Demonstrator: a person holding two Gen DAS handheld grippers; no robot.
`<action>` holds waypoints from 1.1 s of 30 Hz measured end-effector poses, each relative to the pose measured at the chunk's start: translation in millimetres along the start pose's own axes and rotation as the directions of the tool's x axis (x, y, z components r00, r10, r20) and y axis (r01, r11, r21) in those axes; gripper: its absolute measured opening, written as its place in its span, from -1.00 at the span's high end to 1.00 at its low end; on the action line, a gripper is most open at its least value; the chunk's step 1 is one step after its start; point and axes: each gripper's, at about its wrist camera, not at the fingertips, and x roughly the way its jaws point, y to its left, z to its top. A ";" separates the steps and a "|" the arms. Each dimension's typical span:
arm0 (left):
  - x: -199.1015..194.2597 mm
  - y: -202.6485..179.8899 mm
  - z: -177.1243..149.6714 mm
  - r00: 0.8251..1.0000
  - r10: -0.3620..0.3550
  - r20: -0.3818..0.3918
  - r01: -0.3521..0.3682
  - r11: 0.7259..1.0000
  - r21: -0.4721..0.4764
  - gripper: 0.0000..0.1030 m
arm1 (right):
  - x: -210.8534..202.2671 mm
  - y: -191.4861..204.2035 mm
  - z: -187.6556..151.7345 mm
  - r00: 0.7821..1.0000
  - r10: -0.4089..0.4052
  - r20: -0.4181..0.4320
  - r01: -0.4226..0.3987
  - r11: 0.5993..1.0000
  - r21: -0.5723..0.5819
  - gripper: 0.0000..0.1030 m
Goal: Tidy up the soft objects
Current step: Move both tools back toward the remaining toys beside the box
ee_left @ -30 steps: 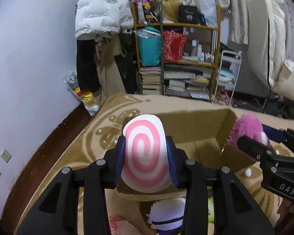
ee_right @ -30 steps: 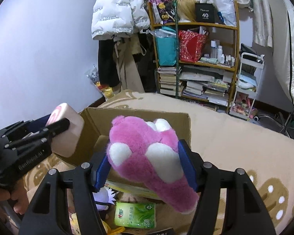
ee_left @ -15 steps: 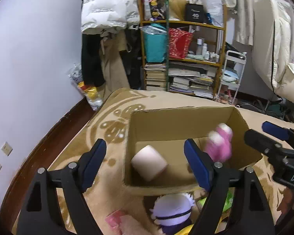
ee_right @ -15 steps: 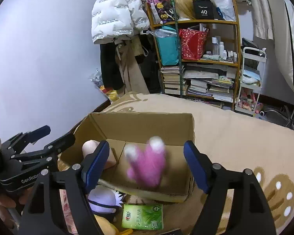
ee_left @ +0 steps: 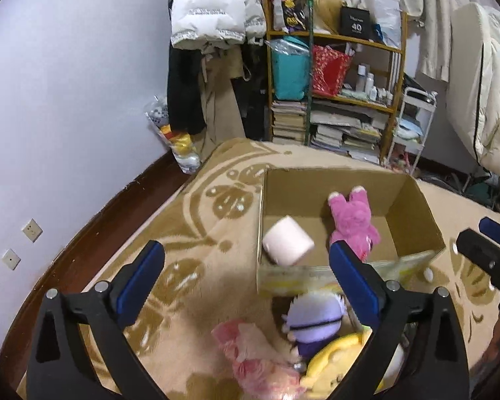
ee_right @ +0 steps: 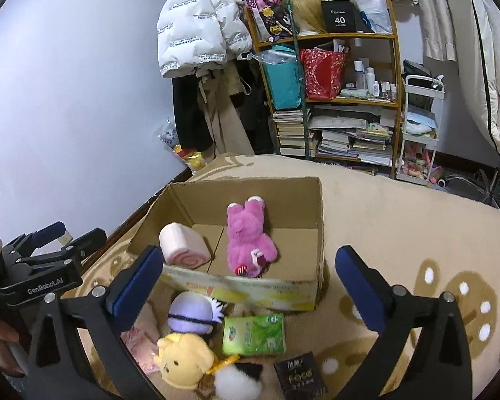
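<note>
An open cardboard box [ee_left: 413, 196] [ee_right: 320, 220] sits on the beige carpet. Inside lie a pink swirl roll cushion [ee_left: 287, 246] [ee_right: 183, 246] and a magenta plush [ee_left: 351, 221] [ee_right: 248, 235]. My left gripper [ee_left: 246, 275] is open and empty, above and in front of the box. My right gripper [ee_right: 246, 283] is open and empty, above the box's near edge. In front of the box lie a purple plush [ee_left: 313, 316] [ee_right: 193, 313], a yellow plush [ee_left: 333, 363] [ee_right: 183, 360], a pink plush [ee_left: 250, 356] and a green tissue pack [ee_right: 253, 335].
A black booklet [ee_right: 300, 378] and a white fluffy item [ee_right: 238, 383] lie on the carpet by the pile. A cluttered shelf [ee_left: 336, 100] and hanging coats [ee_left: 210, 33] stand behind. A wall [ee_left: 66, 100] is on the left and a small white cart [ee_right: 420, 140] on the right.
Both grippers opened and let go: the swirl cushion and the magenta plush dropped into the box and now lie still. Both grippers have pulled back and up.
</note>
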 end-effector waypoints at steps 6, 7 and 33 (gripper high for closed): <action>-10.4 1.6 -19.1 0.999 0.014 -0.043 -0.014 1.000 0.007 -0.91 | -9.6 -0.3 -9.9 0.999 -0.016 -0.033 0.017 1.000 0.019 -1.00; -10.8 2.0 -21.5 0.999 0.014 -0.052 -0.014 1.000 0.006 -0.91 | -11.0 0.1 -11.5 0.999 -0.019 -0.042 0.019 1.000 0.019 -1.00; 21.8 -2.1 -64.9 0.967 -0.010 -0.254 0.009 1.000 -0.005 -0.91 | 10.2 12.1 -42.2 0.981 0.005 -0.192 -0.003 1.000 0.011 -1.00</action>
